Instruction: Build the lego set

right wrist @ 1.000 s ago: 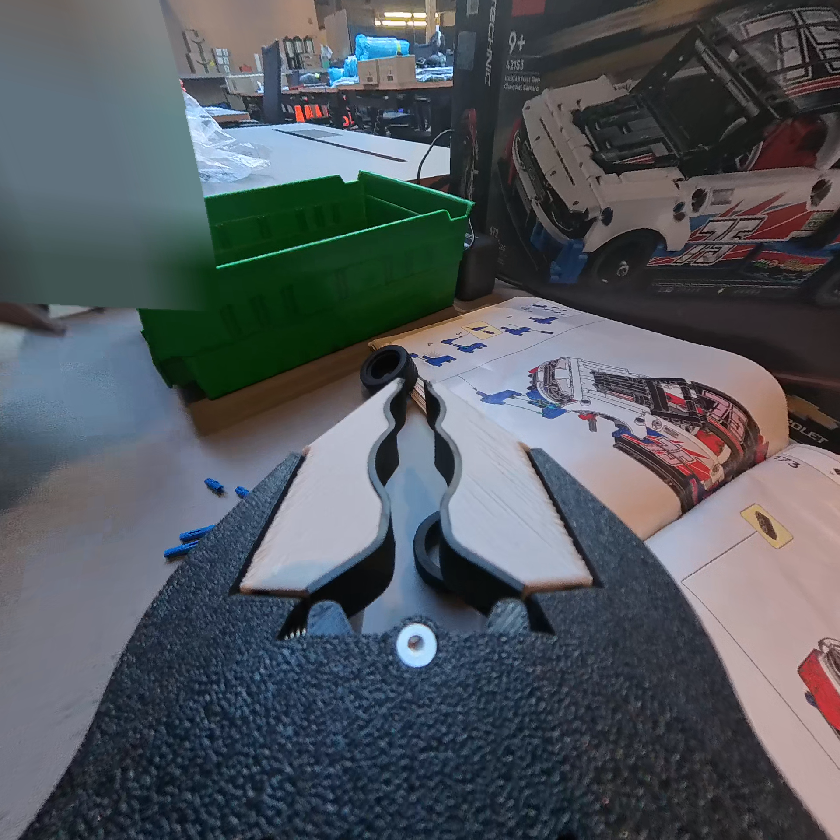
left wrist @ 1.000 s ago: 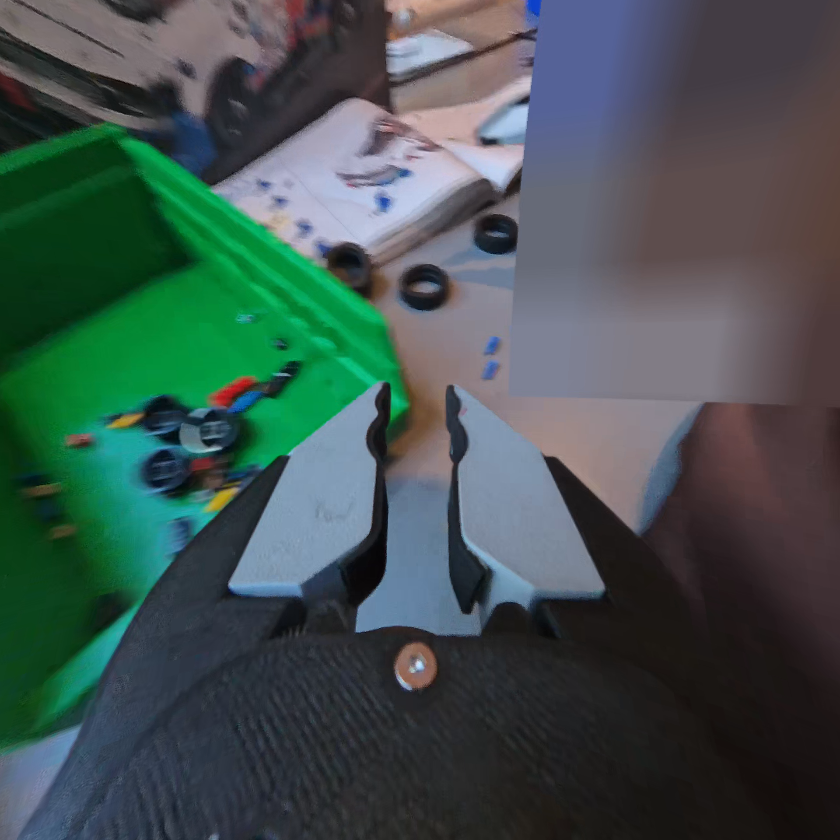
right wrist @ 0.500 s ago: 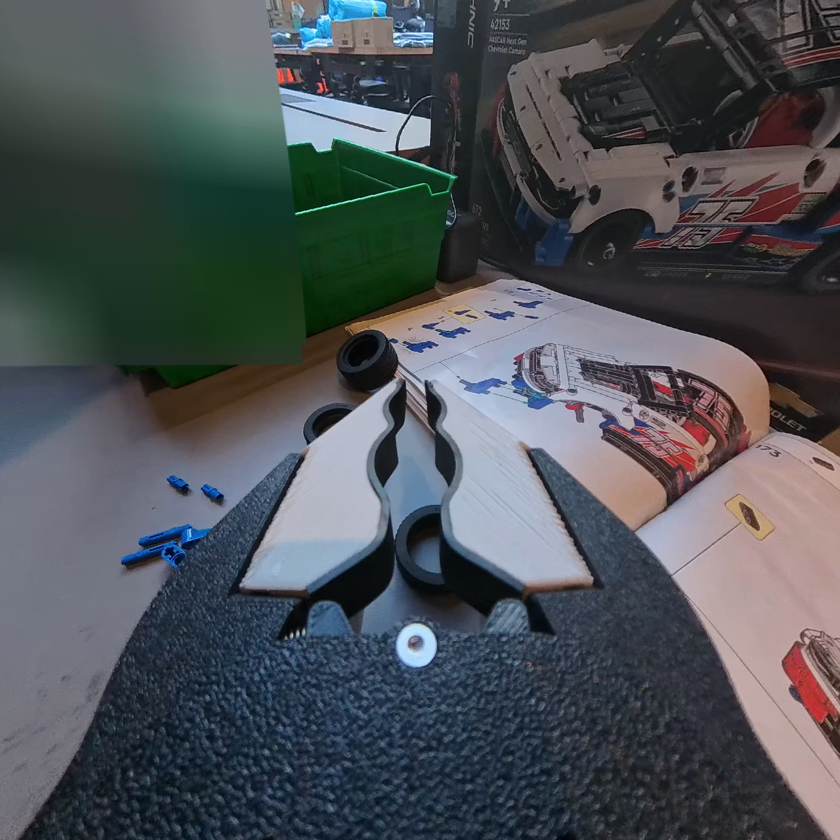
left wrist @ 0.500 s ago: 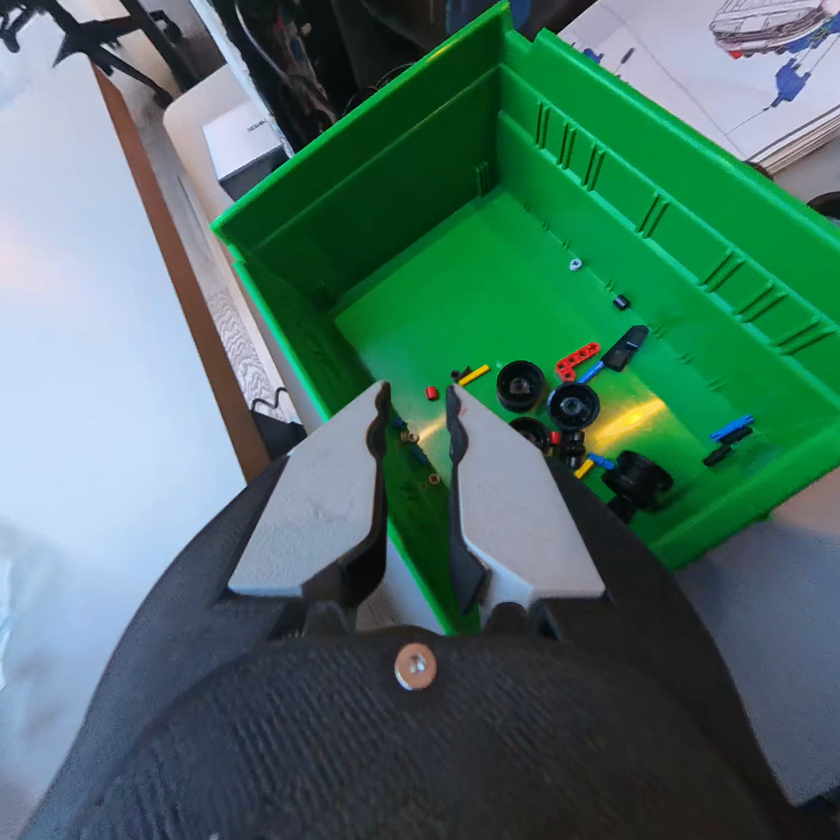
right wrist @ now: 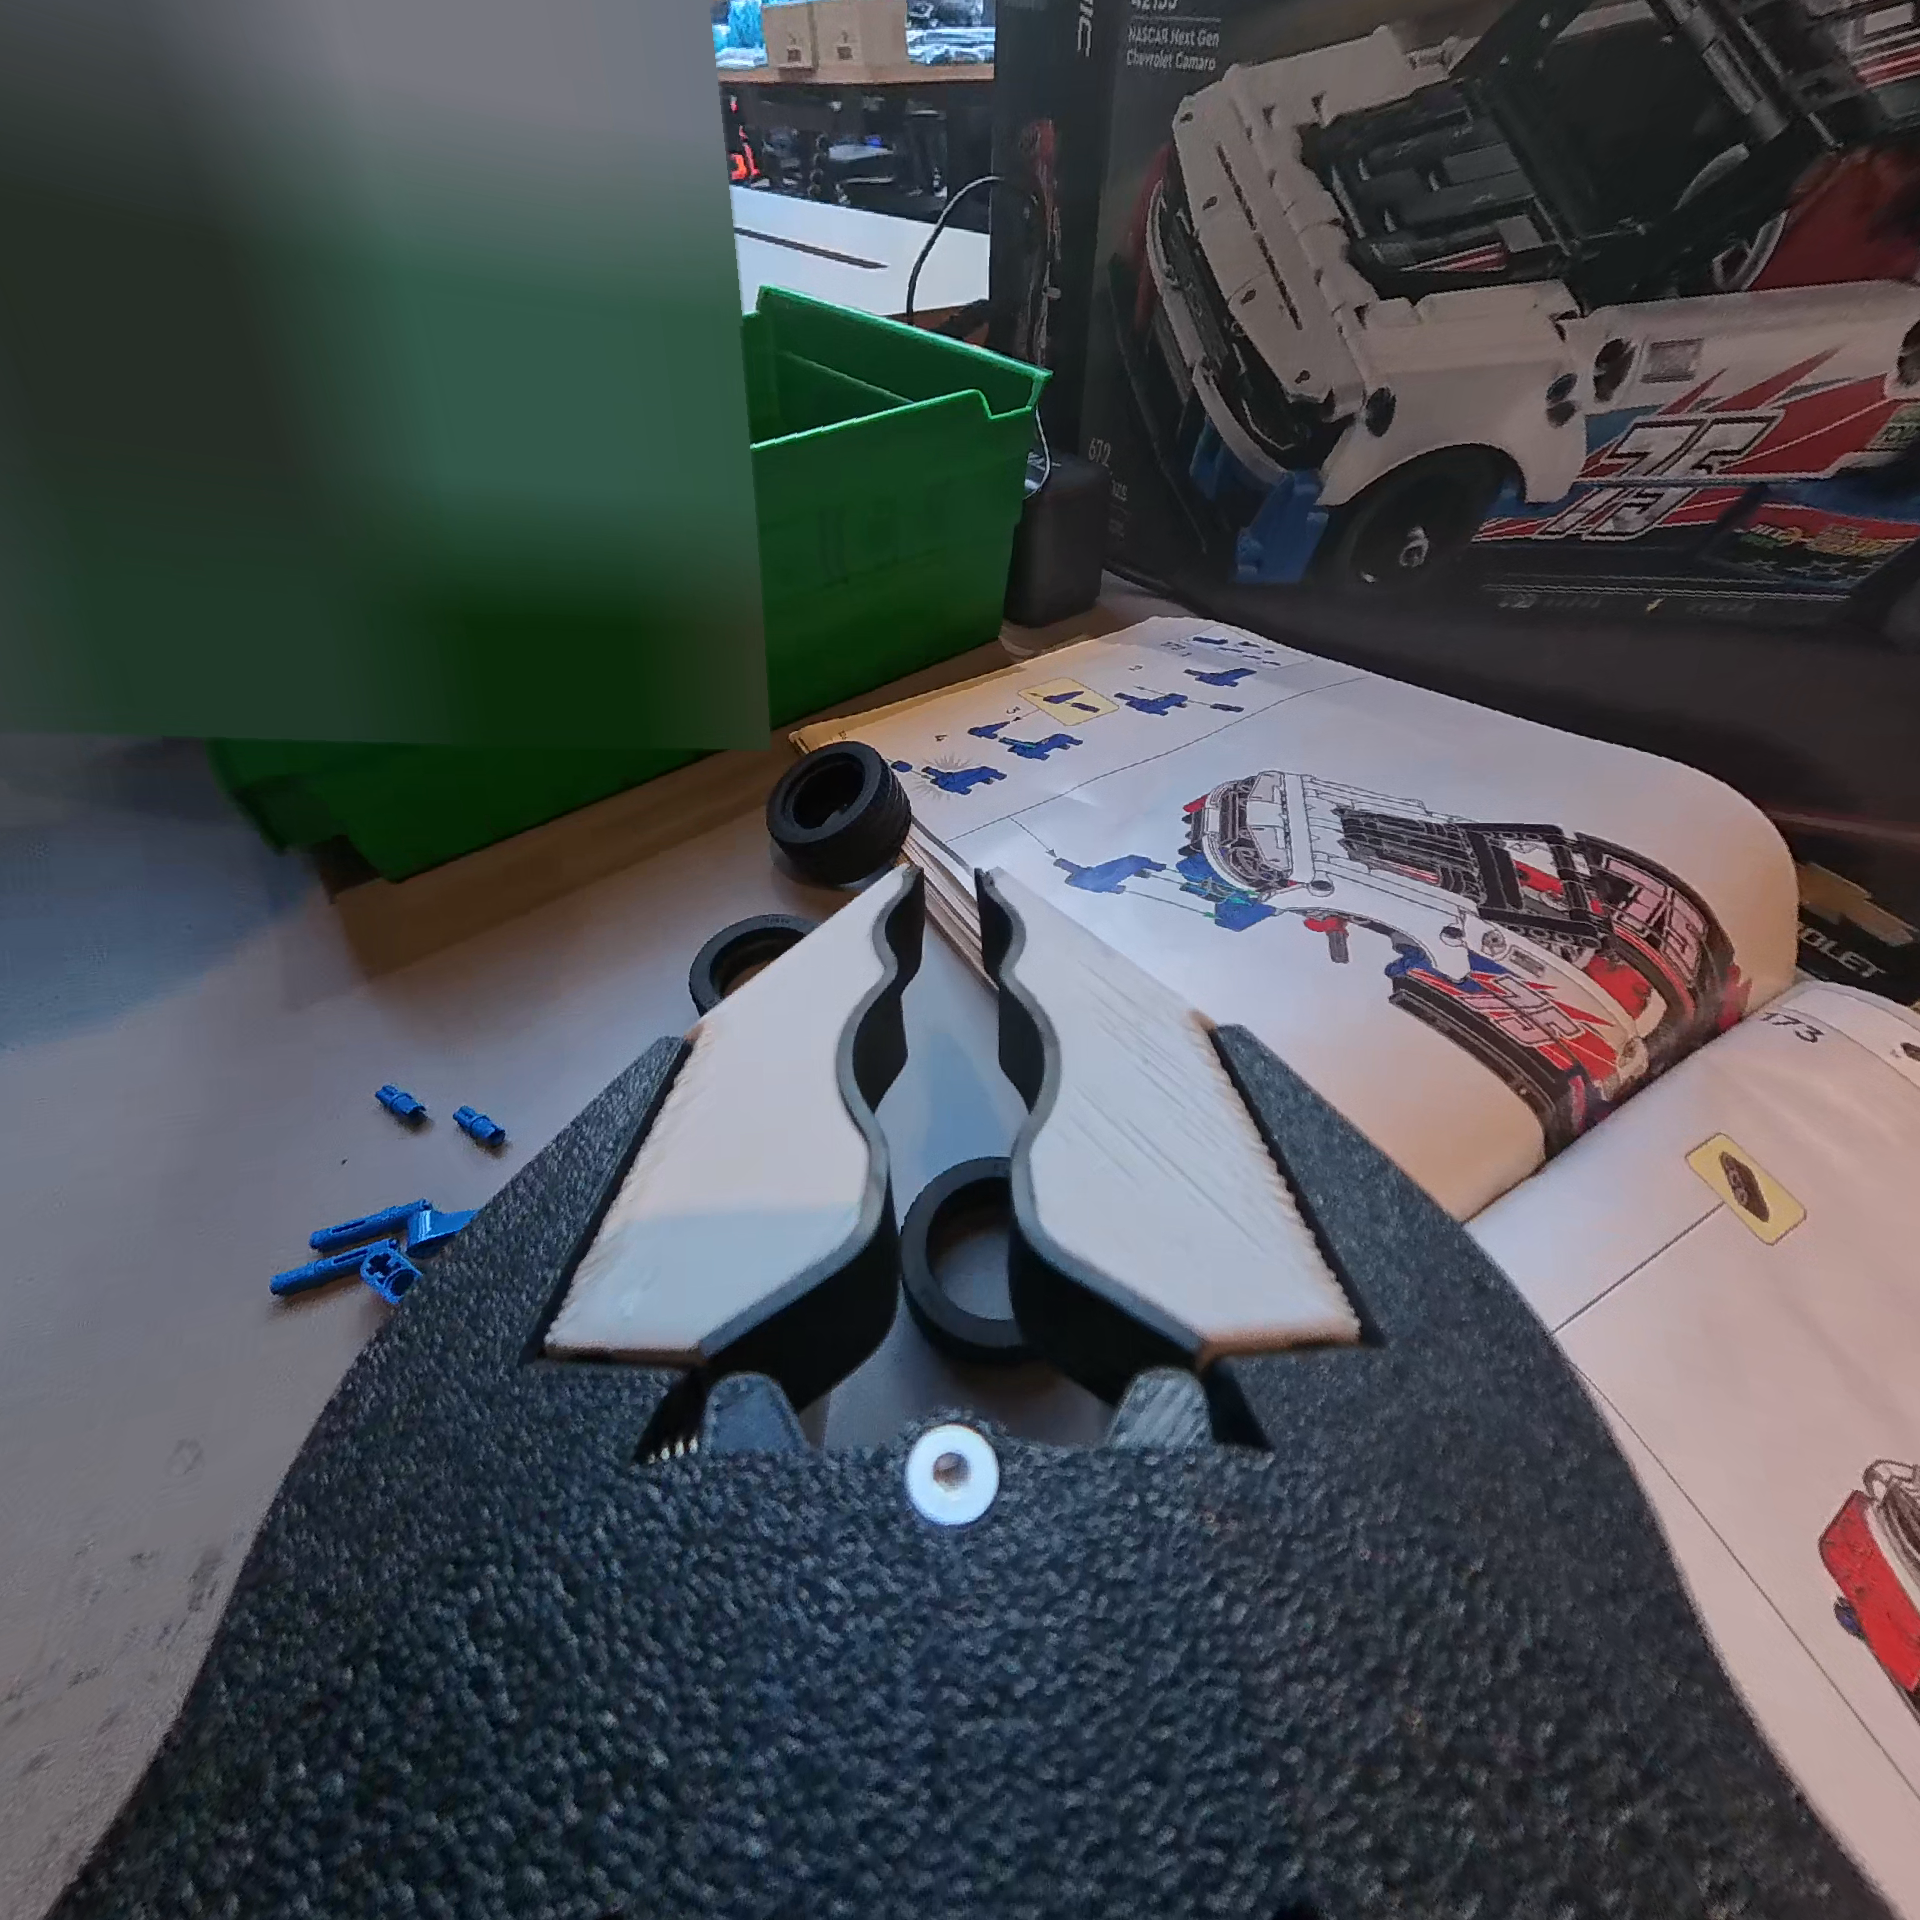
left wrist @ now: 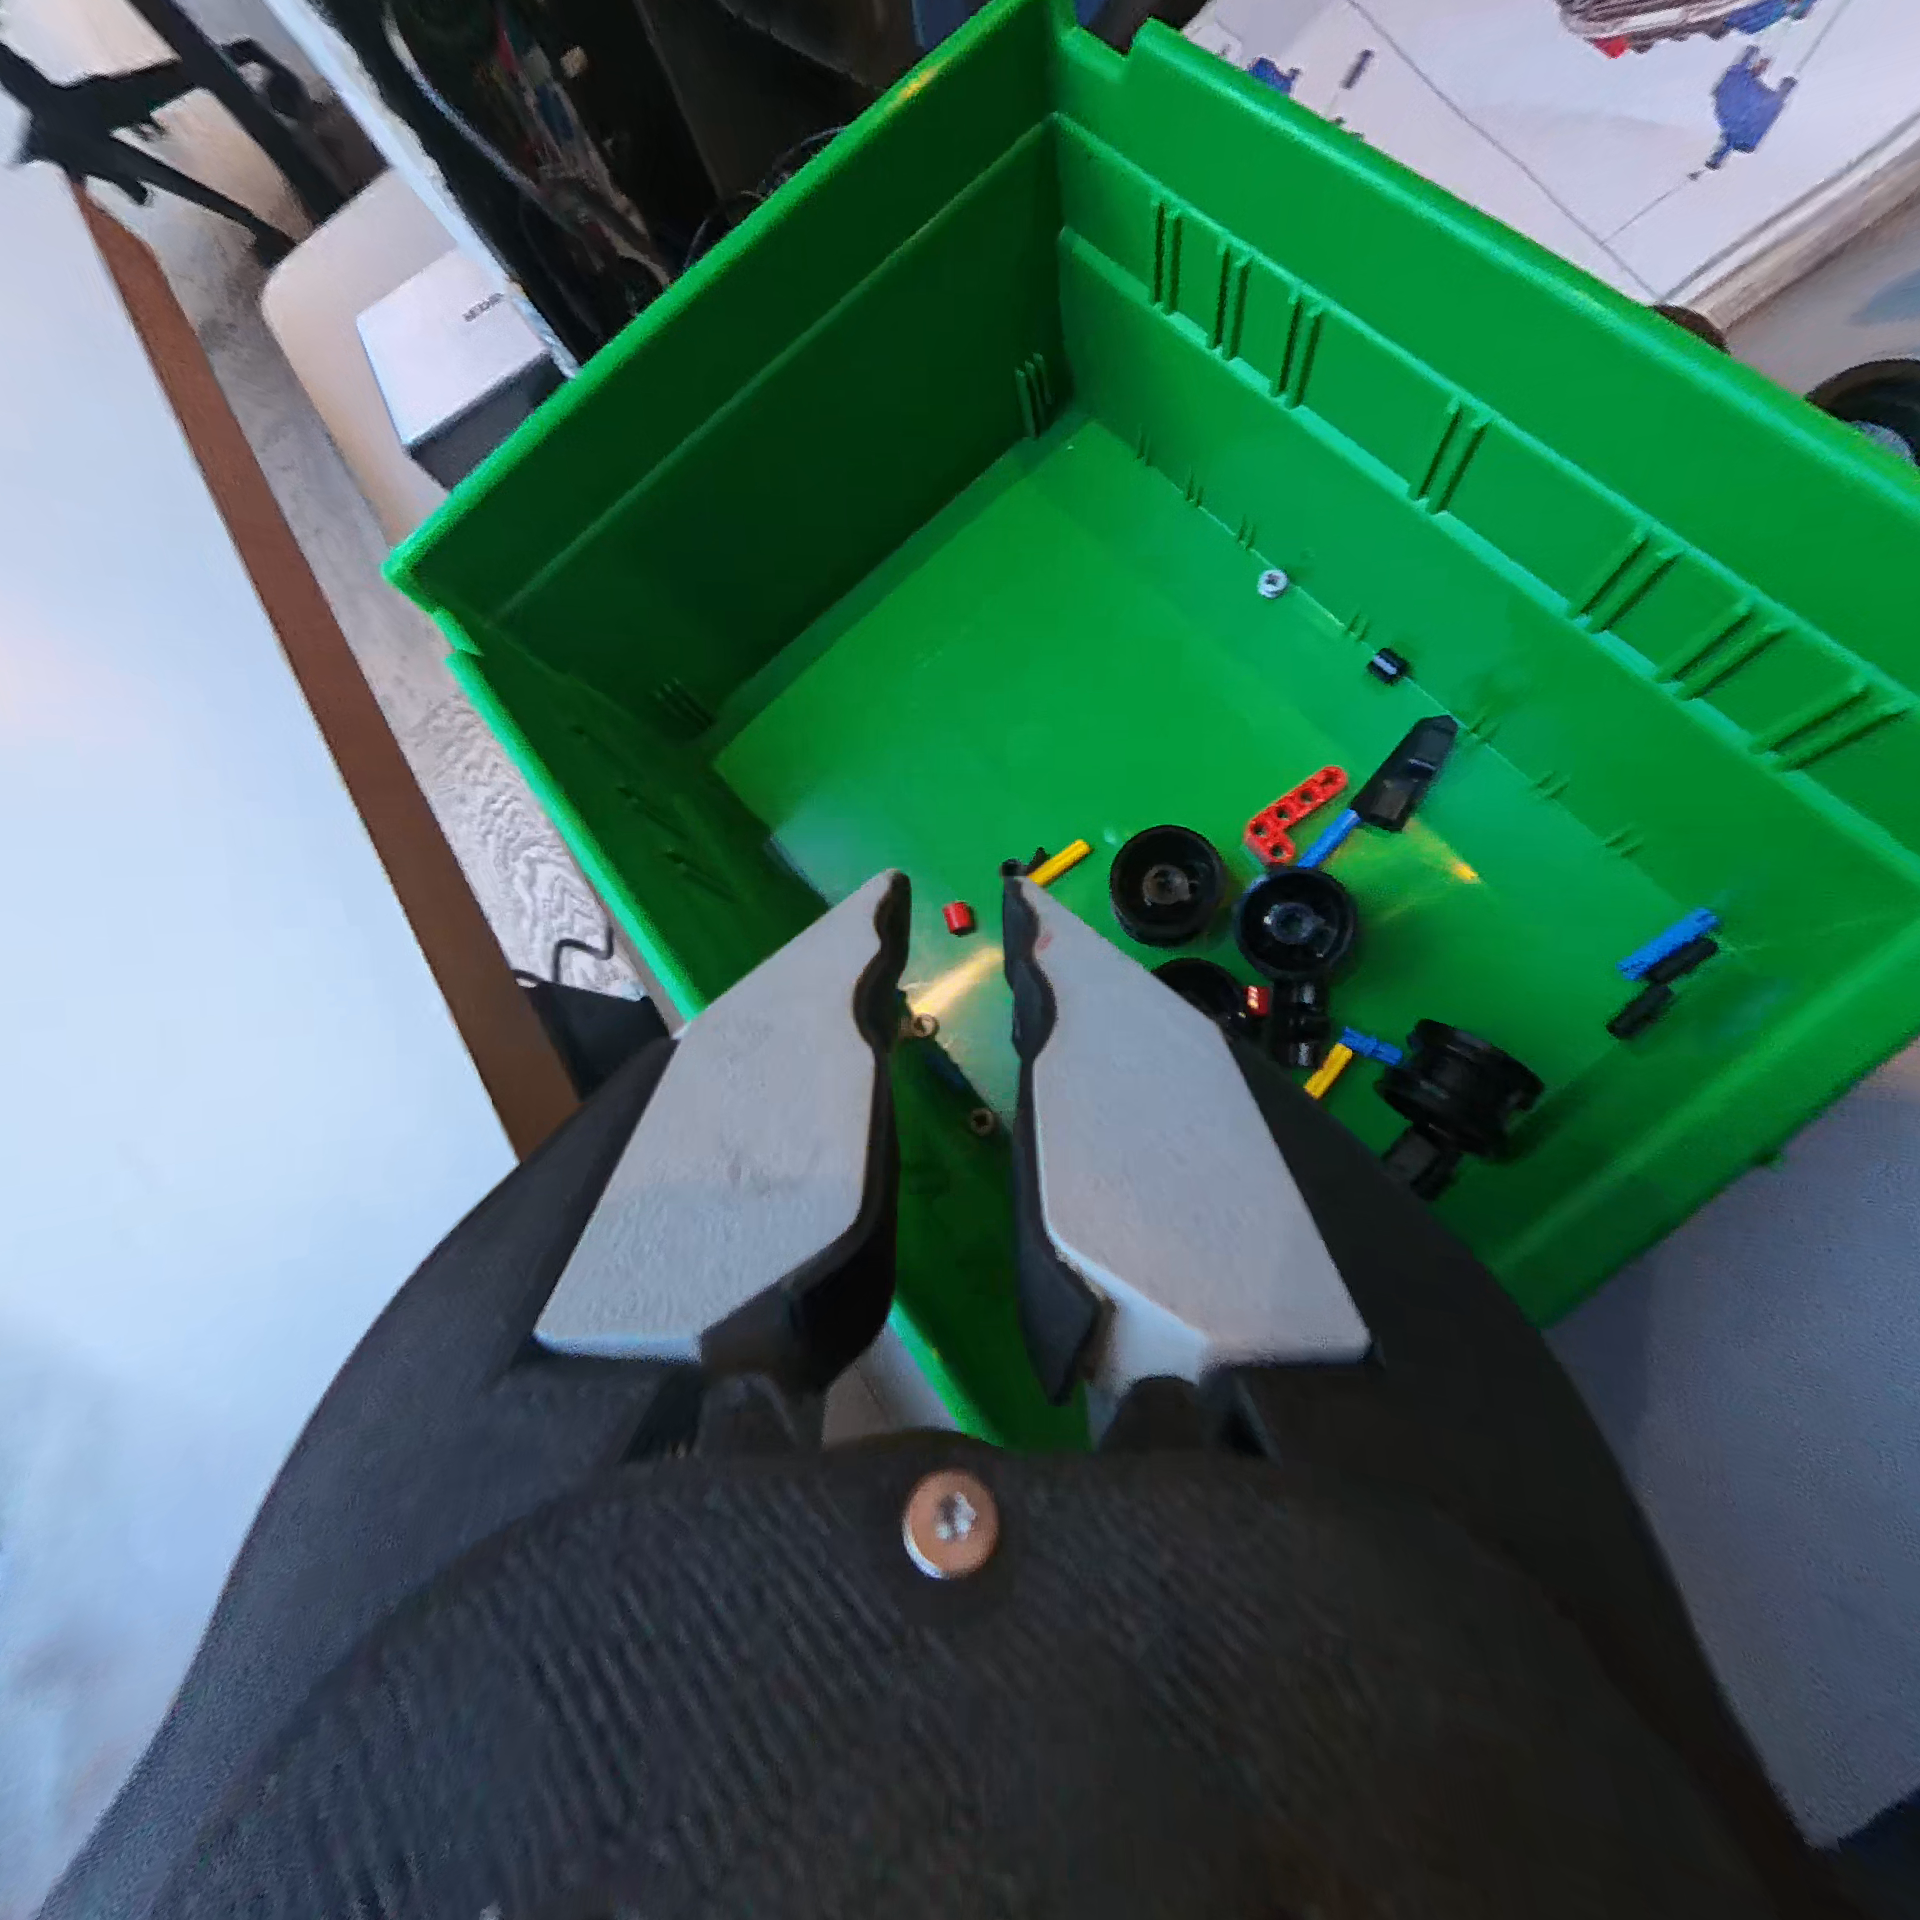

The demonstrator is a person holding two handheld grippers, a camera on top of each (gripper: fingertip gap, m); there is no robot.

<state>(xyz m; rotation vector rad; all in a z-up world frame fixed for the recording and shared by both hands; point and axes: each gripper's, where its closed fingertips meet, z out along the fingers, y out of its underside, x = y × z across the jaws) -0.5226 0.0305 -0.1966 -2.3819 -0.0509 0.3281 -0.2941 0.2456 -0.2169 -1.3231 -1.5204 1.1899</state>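
Ribbed green plastic bin, round black wheel hubs, smooth rubber tires

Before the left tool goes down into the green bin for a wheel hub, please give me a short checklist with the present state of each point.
1. Left tool open and empty: ok, a gap shows between the tips and nothing is in it.
2. Left tool above the green bin: ok, it hovers over the near corner.
3. Black wheel hubs free to take: ok for the two that lie in the open; a third sits partly behind the tool.
4. Small red piece out of the path: not ok, it lies just ahead of the tips.
5. Right tool out of the way: ok, it is over the table beside the instruction book, open, holding nothing.
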